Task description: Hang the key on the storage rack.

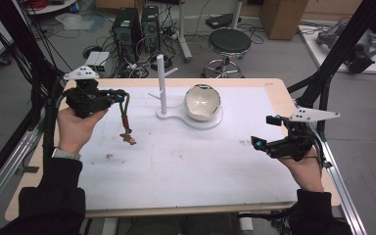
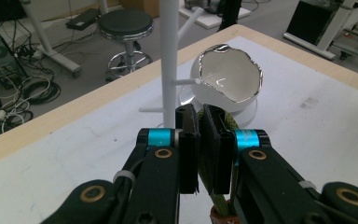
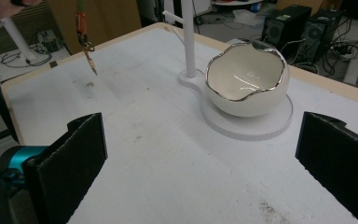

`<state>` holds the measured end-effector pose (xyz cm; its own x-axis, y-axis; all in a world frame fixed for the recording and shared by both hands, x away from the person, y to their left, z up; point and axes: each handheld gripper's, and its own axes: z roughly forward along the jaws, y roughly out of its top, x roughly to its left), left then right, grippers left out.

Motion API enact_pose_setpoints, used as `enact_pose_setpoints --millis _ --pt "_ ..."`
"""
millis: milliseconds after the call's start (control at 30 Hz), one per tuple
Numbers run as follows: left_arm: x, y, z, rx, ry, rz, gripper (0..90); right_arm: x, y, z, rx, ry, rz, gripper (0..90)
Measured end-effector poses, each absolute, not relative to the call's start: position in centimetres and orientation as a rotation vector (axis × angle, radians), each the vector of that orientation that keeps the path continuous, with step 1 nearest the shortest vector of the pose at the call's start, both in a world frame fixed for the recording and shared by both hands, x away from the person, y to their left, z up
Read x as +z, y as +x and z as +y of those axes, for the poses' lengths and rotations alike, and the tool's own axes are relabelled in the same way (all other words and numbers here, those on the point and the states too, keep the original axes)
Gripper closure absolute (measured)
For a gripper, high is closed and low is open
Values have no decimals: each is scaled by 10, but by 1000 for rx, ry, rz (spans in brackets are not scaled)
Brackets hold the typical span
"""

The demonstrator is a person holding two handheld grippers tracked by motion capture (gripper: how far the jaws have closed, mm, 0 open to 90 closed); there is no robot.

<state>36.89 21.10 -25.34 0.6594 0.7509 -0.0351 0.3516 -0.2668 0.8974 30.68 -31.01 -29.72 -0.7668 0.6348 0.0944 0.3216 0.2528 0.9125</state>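
One braided cord [image 1: 125, 110] with a metal pendant [image 1: 128, 137] is held clamped in the left gripper [image 1: 121, 95], hanging above the bench [image 1: 176, 161] at far left. The right gripper [image 1: 267, 131] is held with jaws wide apart at near right. An egg-shaped bowl [image 1: 203, 102] and white peg stand [image 1: 162, 83] are set at far centre.

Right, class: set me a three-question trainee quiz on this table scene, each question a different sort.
1. True or false: the left gripper is shut on a cord.
2. The right gripper is: A) open, B) shut on the bowl, C) shut on the stand.
3. Fill in: the bowl sits on the stand's round ____.

Key: 1 true; 2 A; 3 base.
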Motion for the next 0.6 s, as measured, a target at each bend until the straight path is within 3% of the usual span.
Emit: enact_pose_setpoints --millis 600 --pt "-258 417 151 449 1905 848 846 -295 305 -315 1549 876 2221 10"
